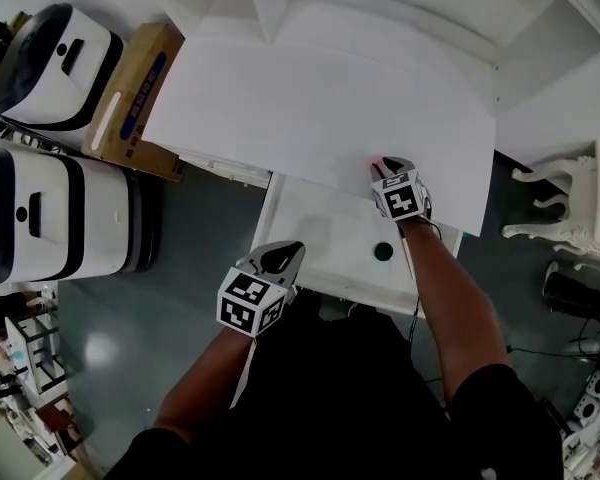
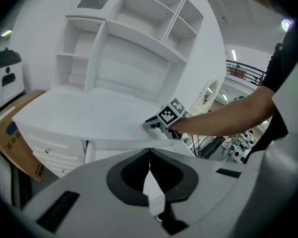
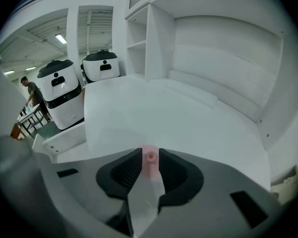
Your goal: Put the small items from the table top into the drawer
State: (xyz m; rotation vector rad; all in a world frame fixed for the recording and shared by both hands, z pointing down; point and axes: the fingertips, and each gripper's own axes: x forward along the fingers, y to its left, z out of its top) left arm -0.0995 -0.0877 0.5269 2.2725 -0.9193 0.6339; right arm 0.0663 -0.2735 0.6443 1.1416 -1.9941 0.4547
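Pick-up in hand — right gripper (image 1: 387, 165), jaws wide, straddles small pink item (image 3: 150, 156) at near edge of table top (image 1: 310, 98); next, squeeze and lift. Left gripper (image 1: 288, 252) waits, jaws together.

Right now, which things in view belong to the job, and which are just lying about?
Job: small pink item between the fingers of the right gripper; table top; open drawer; dark round item inside it.
Lying about: cardboard box; two white machines.

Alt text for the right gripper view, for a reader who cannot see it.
The right gripper hangs low over the white table top with a small pink item between its open fingers. White shelves stand behind.
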